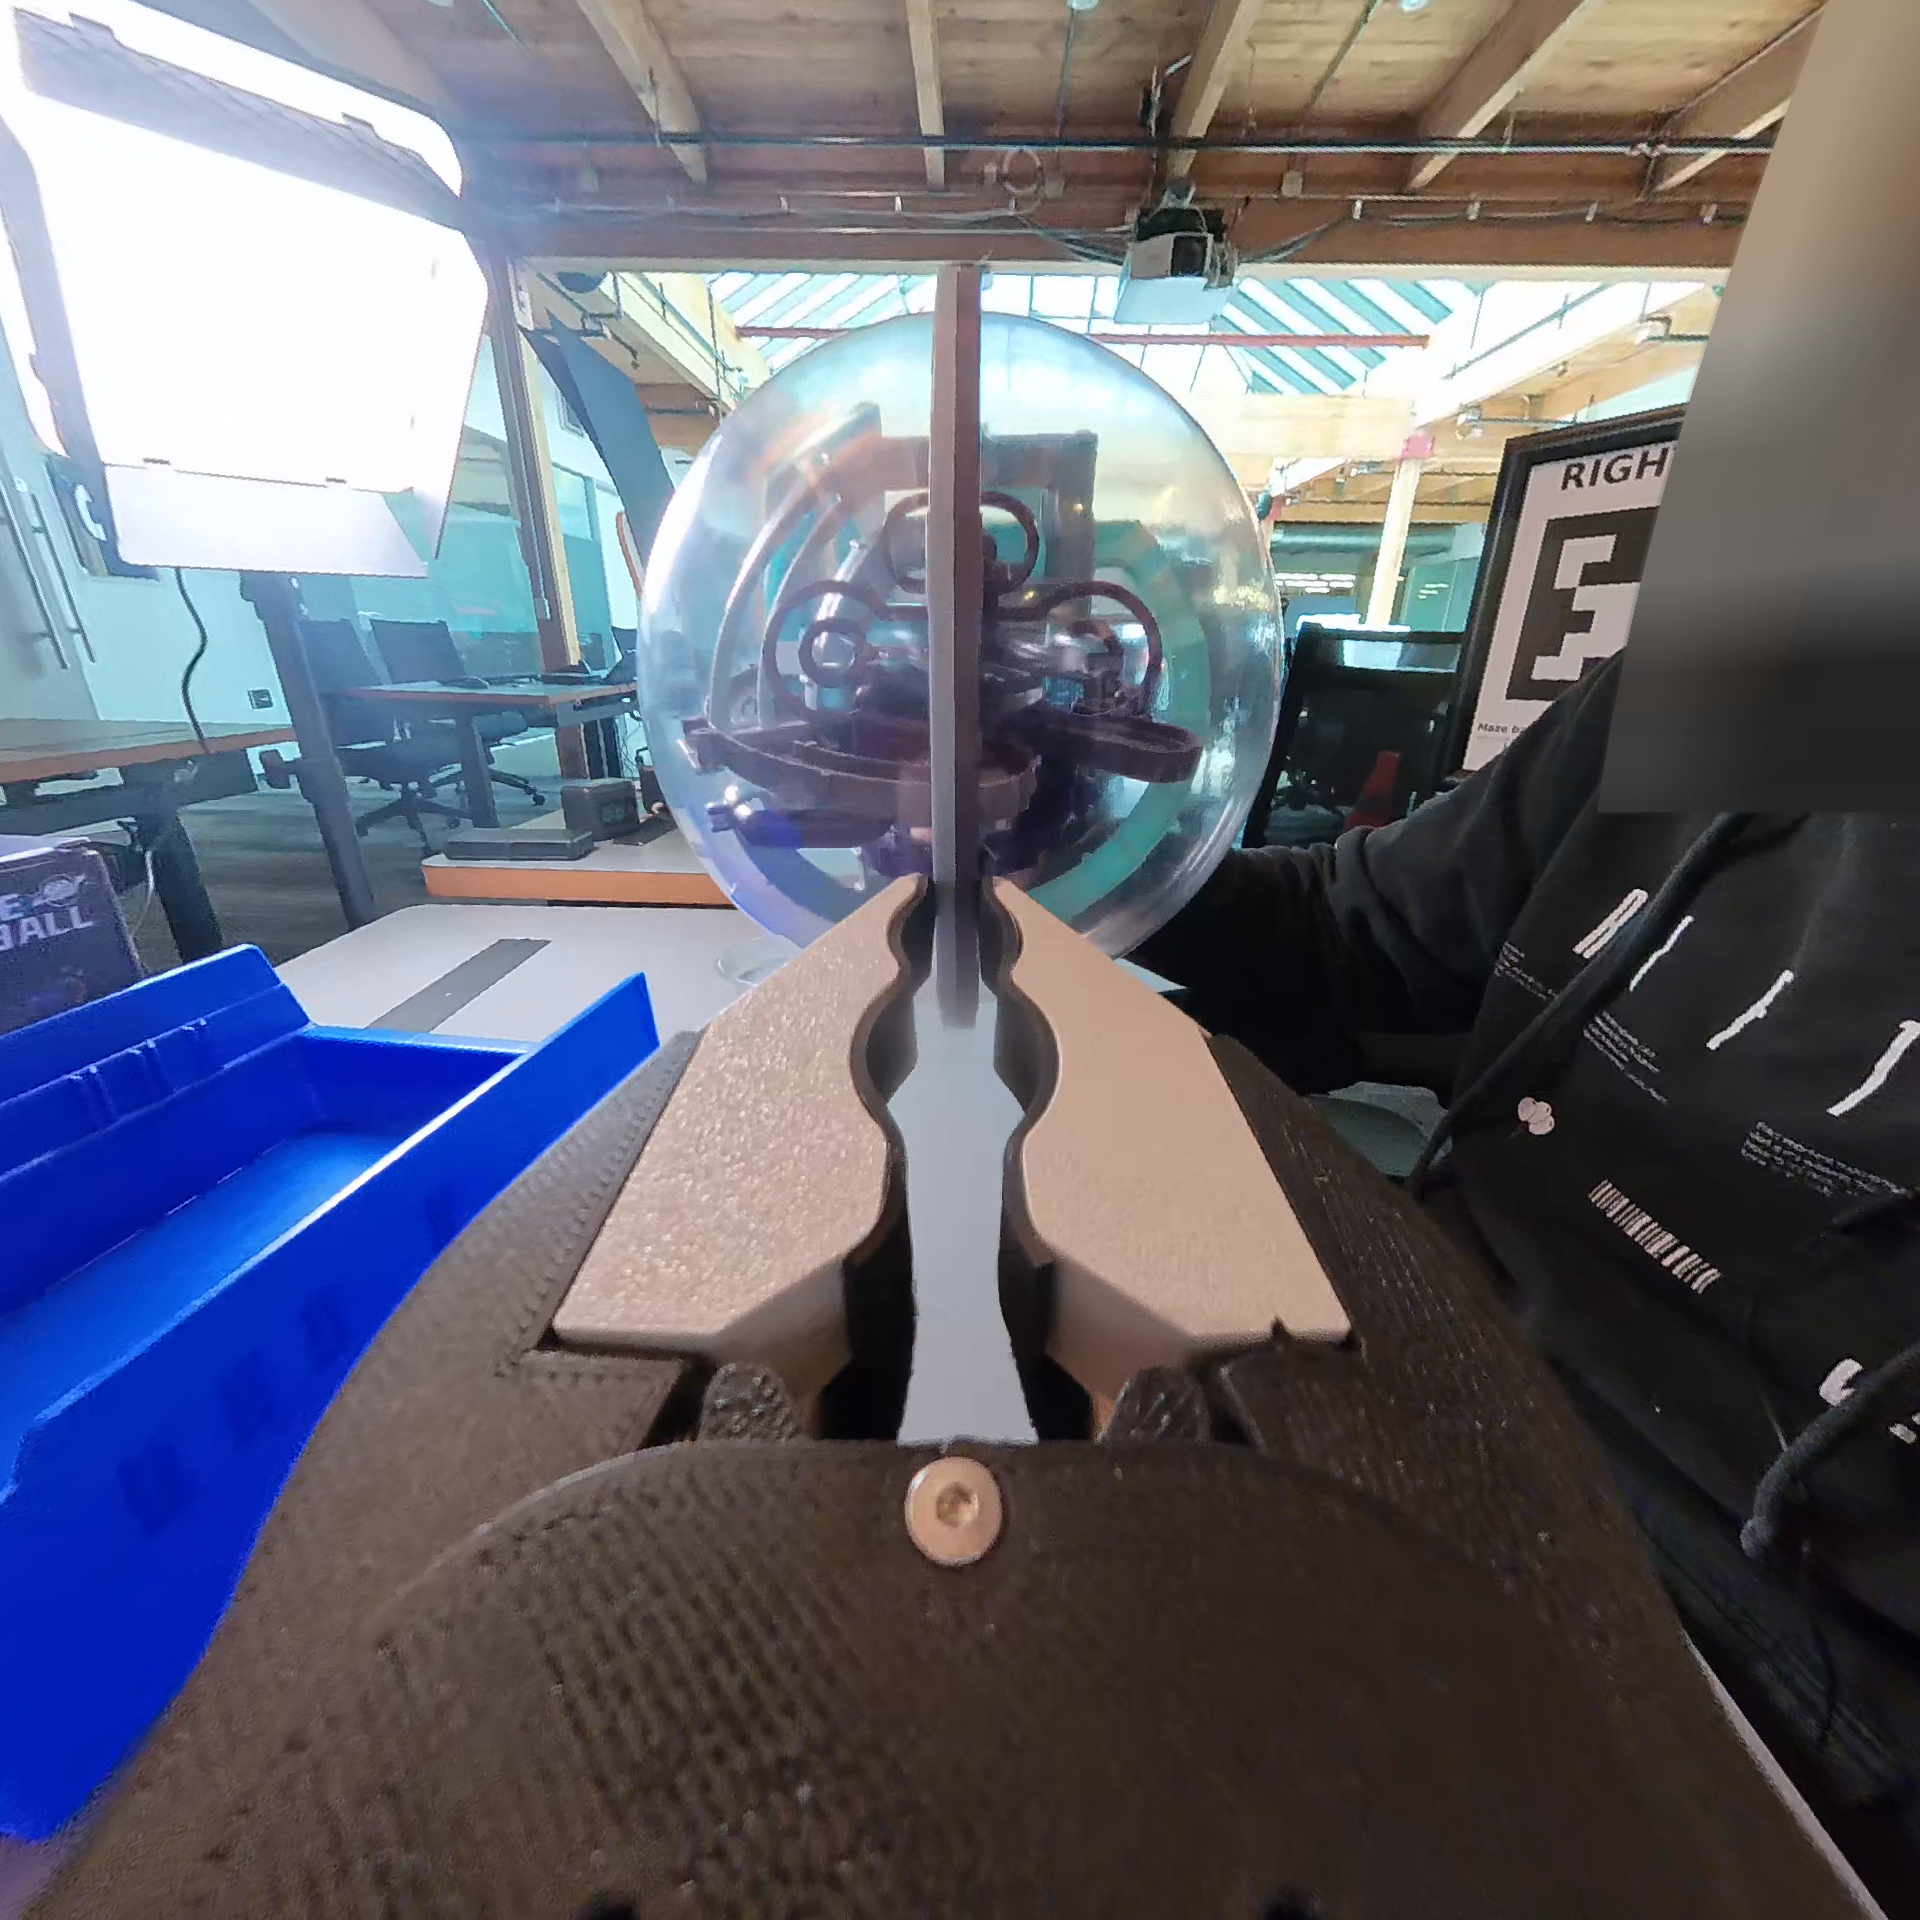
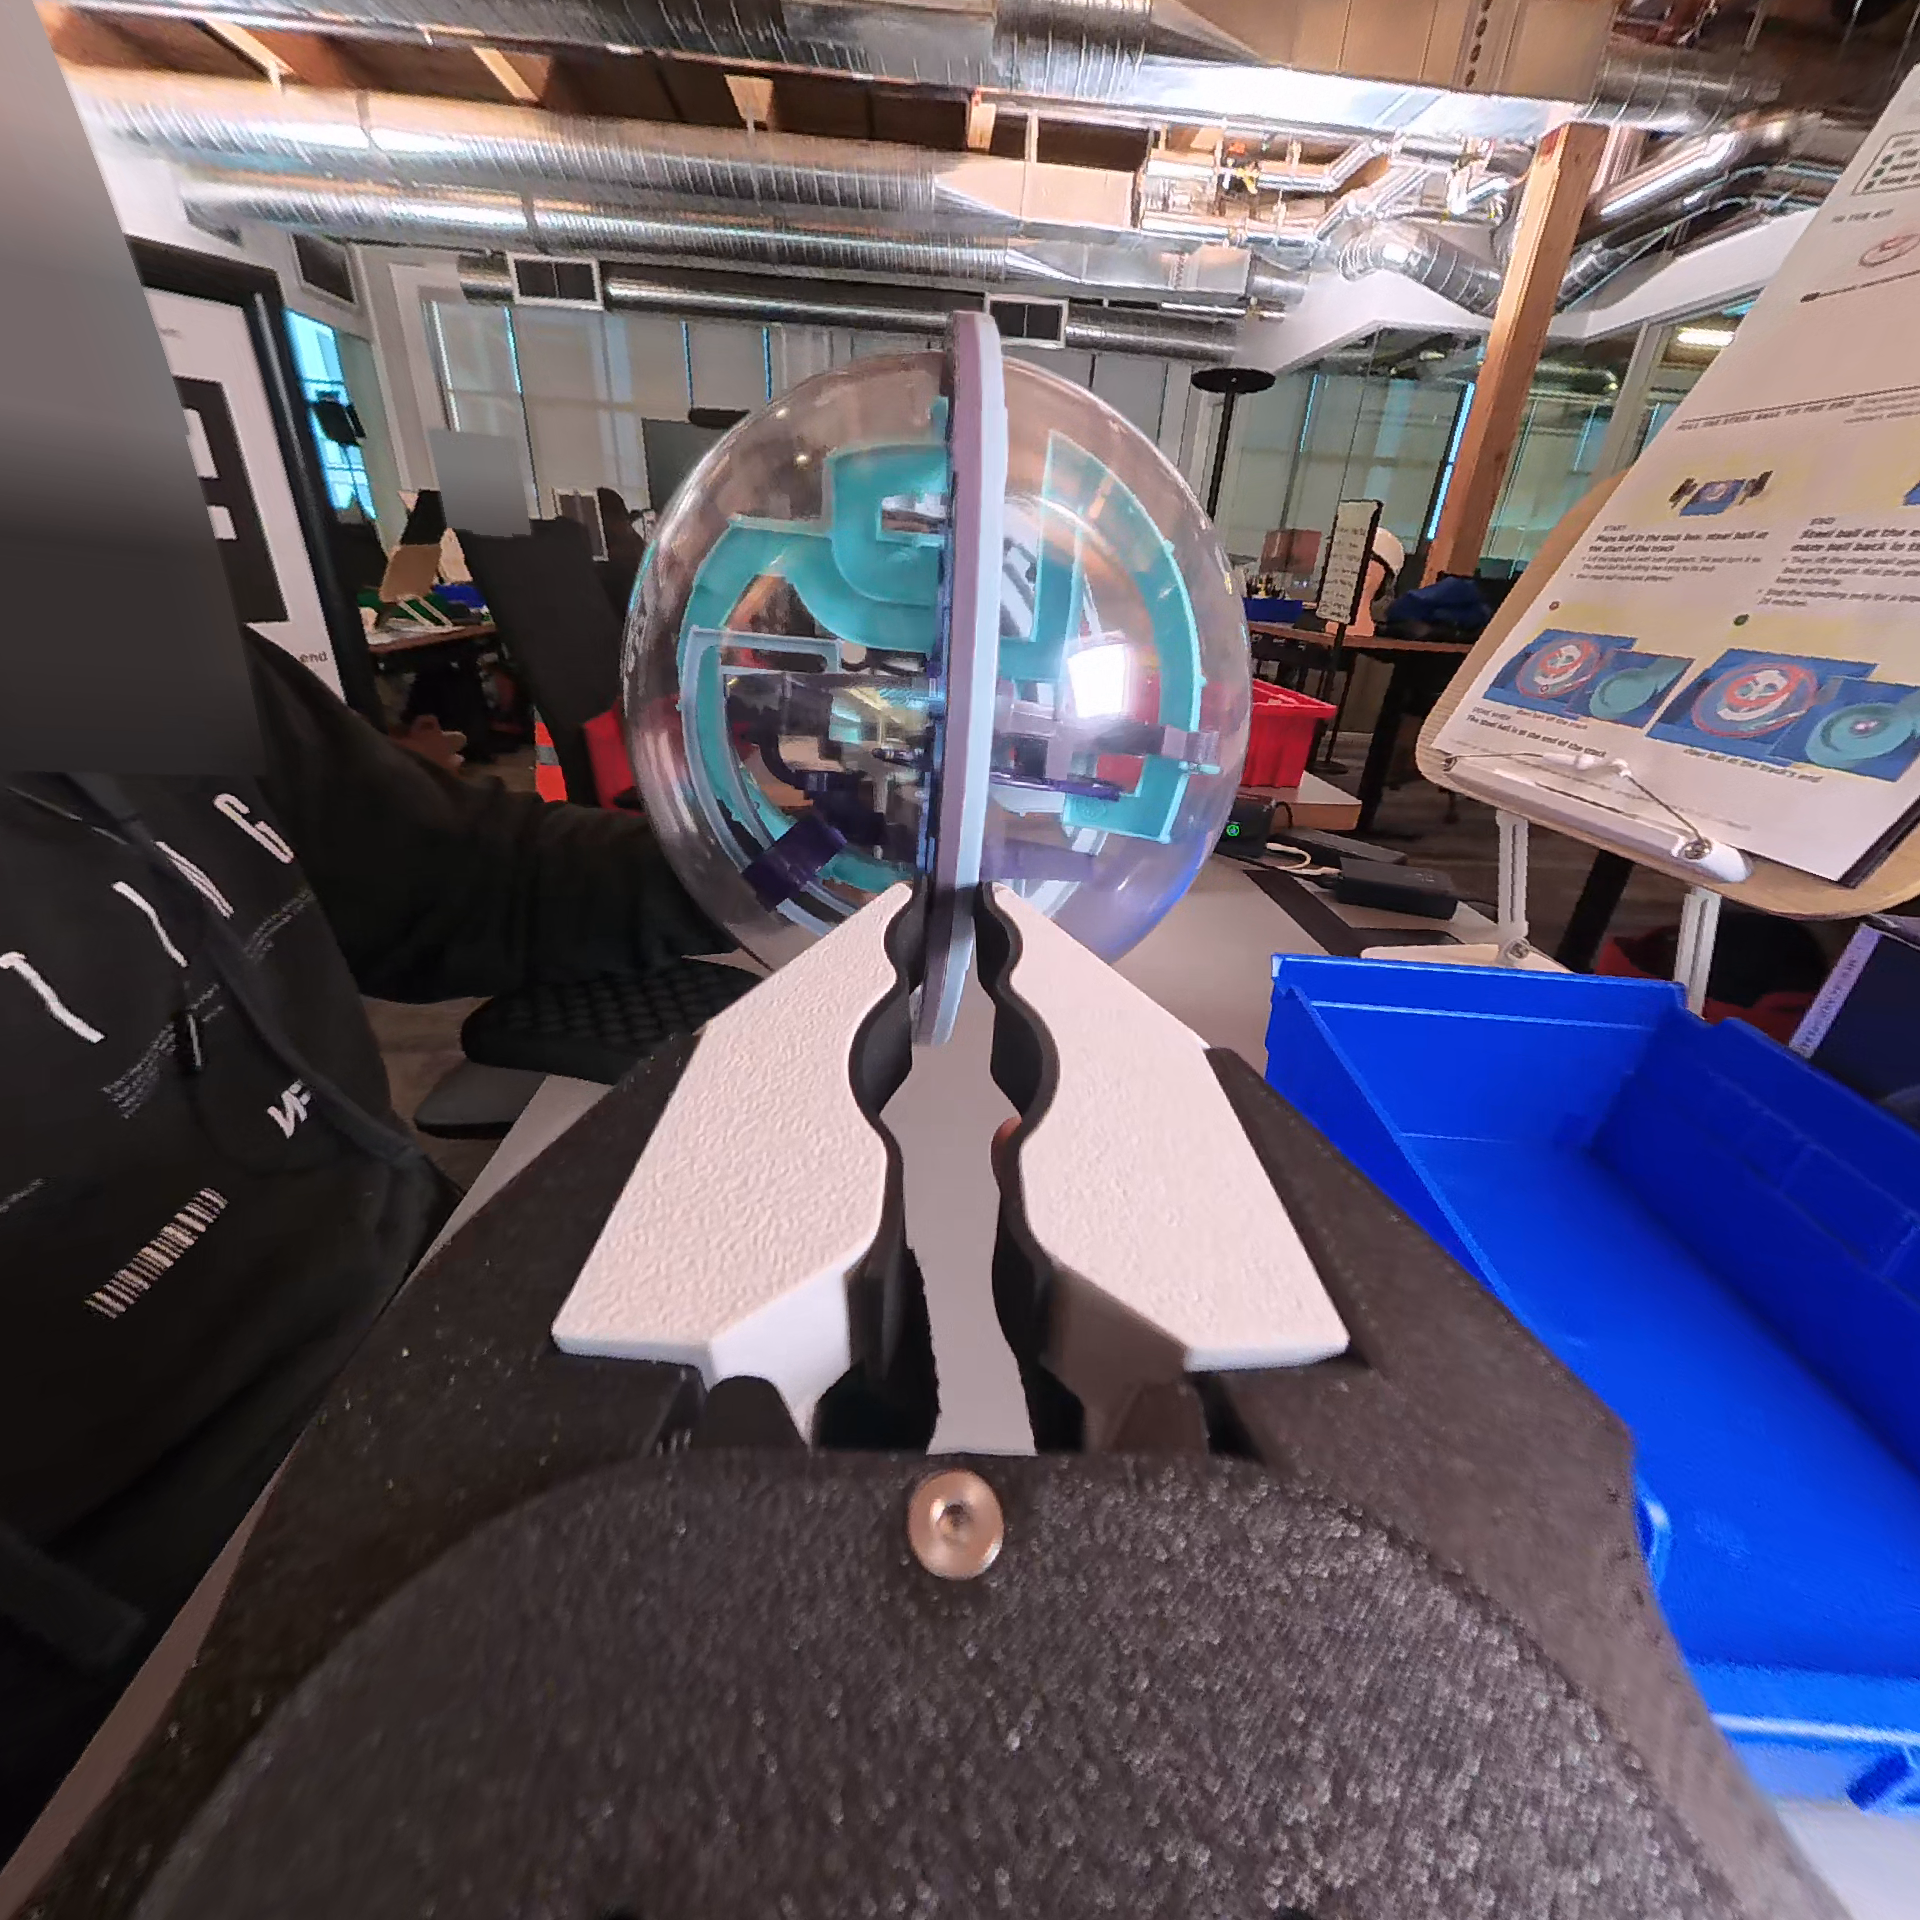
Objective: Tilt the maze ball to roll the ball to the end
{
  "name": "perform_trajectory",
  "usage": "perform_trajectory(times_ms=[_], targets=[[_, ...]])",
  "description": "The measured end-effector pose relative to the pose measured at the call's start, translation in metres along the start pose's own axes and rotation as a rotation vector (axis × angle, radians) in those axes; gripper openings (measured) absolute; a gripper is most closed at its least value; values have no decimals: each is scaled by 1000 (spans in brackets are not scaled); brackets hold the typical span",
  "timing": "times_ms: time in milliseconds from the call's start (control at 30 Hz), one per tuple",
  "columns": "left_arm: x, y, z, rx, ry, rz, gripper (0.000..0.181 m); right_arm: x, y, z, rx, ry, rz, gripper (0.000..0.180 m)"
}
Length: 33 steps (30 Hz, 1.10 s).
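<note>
The maze ball (image 1: 1091,644) is a clear sphere with maroon and purple tracks inside and a flat grey ring around its middle. The ring stands on edge. My left gripper (image 1: 956,909) is shut on the ring's near edge from one side. In the right wrist view the maze ball (image 2: 1091,582) shows teal tracks, and my right gripper (image 2: 951,909) is shut on the ring's (image 2: 977,623) opposite edge. The ball is held above the table between the two grippers. I cannot pick out the small steel ball for certain.
A blue bin (image 1: 208,1195) sits on the grey table (image 1: 499,956), also shown in the right wrist view (image 2: 1662,1195). An instruction sheet on a wooden stand (image 2: 1714,623) is at right. A person in a black hoodie (image 1: 1662,1143) sits close by. A dark box (image 1: 62,935) is at far left.
</note>
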State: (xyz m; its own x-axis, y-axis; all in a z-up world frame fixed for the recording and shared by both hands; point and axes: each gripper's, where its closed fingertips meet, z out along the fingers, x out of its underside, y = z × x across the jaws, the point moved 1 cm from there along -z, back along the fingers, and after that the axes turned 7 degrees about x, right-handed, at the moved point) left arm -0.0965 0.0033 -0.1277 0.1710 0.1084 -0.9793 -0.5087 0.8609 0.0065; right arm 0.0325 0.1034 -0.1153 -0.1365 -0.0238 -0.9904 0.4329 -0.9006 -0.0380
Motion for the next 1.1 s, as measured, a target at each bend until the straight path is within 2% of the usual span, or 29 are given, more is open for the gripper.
perform_trajectory(times_ms=[1100], targets=[[-28, -22, 12, 51, -22, 223, 7, -21, 25, -7, -20, -54, -251, 7]])
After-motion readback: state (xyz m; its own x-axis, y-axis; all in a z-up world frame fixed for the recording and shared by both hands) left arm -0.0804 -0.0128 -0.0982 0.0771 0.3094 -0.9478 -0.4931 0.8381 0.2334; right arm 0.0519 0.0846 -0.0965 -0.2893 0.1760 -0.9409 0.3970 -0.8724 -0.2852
